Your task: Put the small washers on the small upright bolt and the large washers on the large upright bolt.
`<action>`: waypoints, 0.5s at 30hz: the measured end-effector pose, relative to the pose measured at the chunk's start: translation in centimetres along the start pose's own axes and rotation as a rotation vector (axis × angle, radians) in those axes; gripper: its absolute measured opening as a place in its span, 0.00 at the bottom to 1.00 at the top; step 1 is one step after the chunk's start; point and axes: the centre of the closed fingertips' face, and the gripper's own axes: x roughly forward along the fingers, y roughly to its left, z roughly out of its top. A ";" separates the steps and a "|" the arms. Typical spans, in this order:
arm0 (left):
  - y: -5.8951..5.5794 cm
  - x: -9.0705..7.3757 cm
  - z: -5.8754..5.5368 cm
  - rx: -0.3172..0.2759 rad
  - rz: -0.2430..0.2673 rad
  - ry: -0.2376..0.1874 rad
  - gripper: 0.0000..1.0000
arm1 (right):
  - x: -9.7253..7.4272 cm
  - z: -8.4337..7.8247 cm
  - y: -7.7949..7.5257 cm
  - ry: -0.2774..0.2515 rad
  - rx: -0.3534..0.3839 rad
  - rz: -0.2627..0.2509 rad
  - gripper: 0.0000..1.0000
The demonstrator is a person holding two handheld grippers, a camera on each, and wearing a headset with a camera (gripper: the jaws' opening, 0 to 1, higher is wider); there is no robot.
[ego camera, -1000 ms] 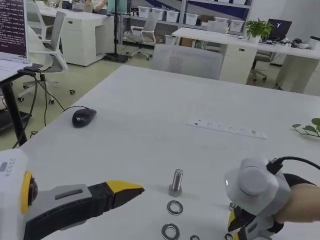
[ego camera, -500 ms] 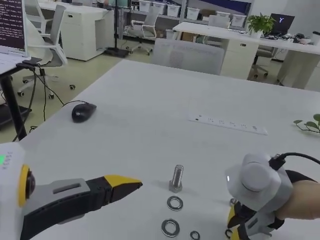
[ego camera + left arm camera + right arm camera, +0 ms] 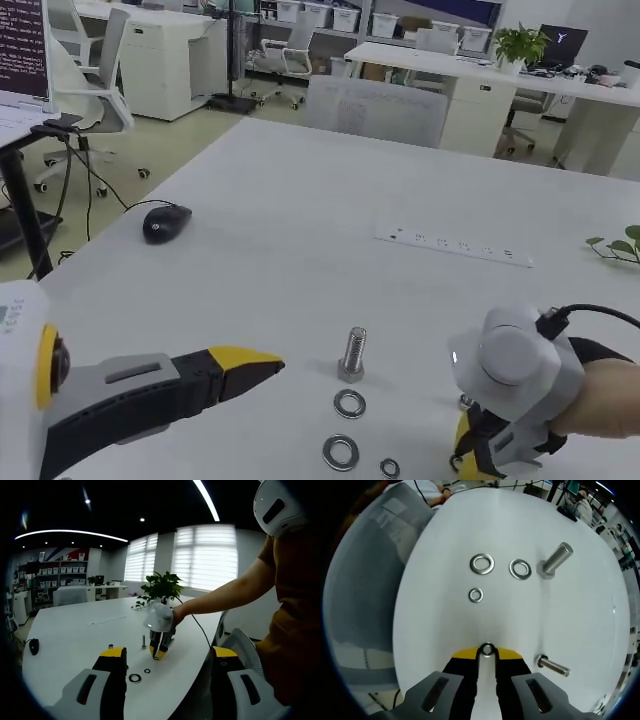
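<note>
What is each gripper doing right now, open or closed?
Left gripper: open, empty.
Right gripper: closed on a small washer.

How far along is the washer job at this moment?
Done: nothing yet; the large bolt and small bolt both stand bare. In hand: the right gripper is shut on one small washer; the left gripper is open. Left: that washer, the loose small washer and two large washers lying on the table.
</note>
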 end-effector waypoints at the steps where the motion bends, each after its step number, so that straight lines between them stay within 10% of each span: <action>1: 0.0 0.0 0.0 -0.001 -0.002 0.001 0.67 | 0.0 0.0 0.0 -0.001 0.001 -0.002 0.12; 15: -0.1 0.4 -0.1 -0.001 -0.011 0.006 0.67 | -3.0 -1.7 -1.9 -0.014 0.063 -0.059 0.12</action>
